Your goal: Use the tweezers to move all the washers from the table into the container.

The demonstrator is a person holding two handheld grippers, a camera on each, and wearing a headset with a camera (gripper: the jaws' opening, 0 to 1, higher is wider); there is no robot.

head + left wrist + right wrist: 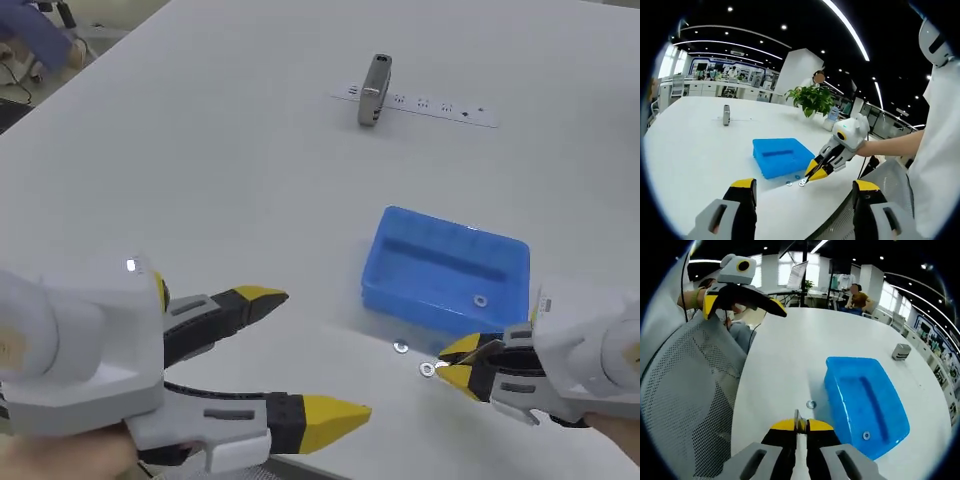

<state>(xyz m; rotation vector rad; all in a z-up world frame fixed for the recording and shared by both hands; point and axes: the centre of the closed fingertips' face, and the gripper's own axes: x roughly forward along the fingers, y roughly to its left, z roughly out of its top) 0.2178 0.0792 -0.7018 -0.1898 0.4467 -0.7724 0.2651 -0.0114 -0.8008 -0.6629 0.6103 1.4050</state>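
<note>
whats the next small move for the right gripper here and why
Probably pinch the near washer with the tweezers held in the right gripper, then lift it toward the blue container. The tweezer tips sit right at that washer on the table. A second washer lies beside it, and one washer is already inside.

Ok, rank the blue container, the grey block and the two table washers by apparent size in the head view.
1. blue container
2. grey block, though farther away
3. farther washer and nearer washer: alike, unranked
</note>
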